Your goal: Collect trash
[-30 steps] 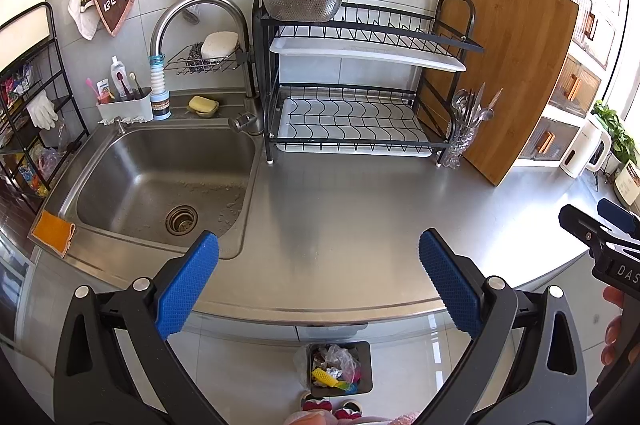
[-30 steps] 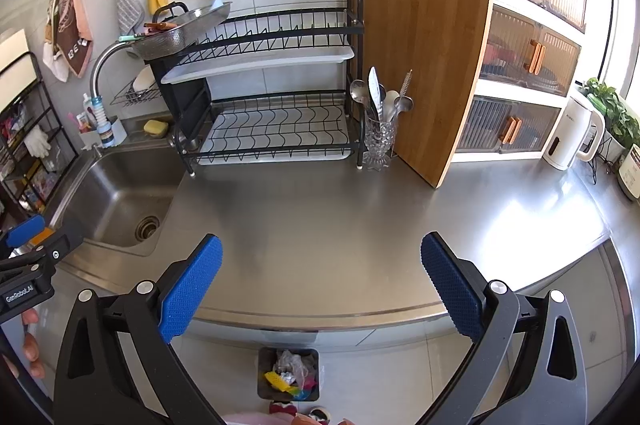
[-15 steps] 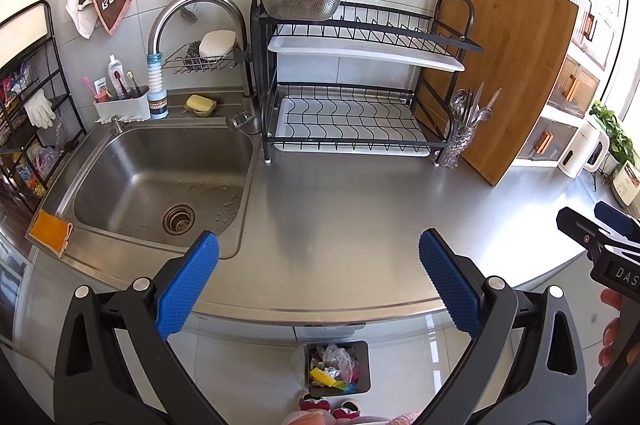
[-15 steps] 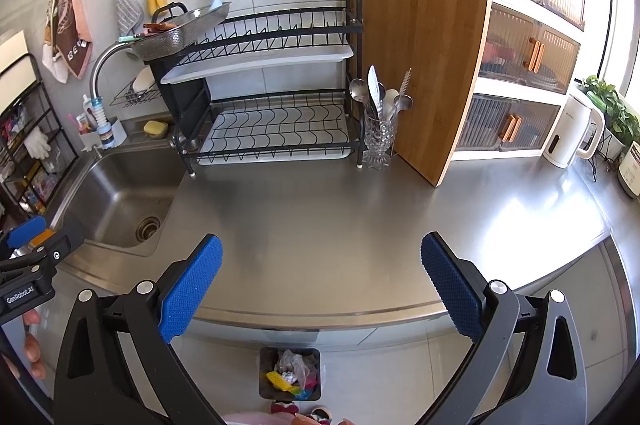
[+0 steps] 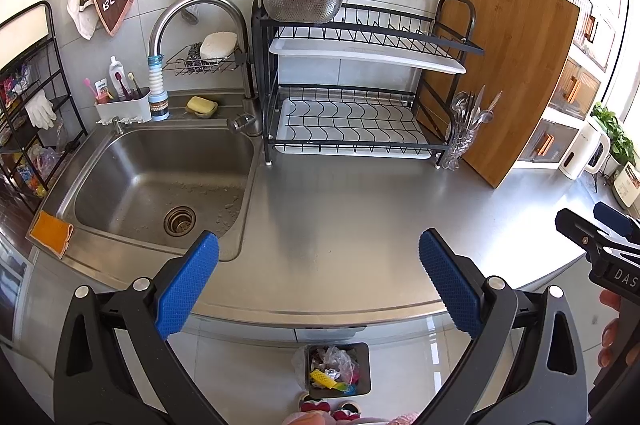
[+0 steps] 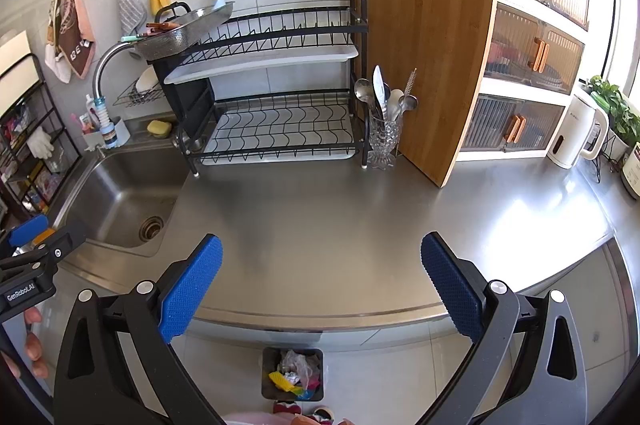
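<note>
Kitchen table (image 5: 352, 225) bare; both tools wide apart, empty. Bin (image 5: 338, 371) trash: light, crinkly wrappers, pinch a loose fold.

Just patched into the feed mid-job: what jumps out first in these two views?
Both grippers, left gripper and right gripper, hang open and empty over the front edge of a bare steel counter. On the floor below sits a small trash bin stuffed with colourful wrappers. Behind, a black dish rack stands between the sink and a tall wooden cutting board.
</note>
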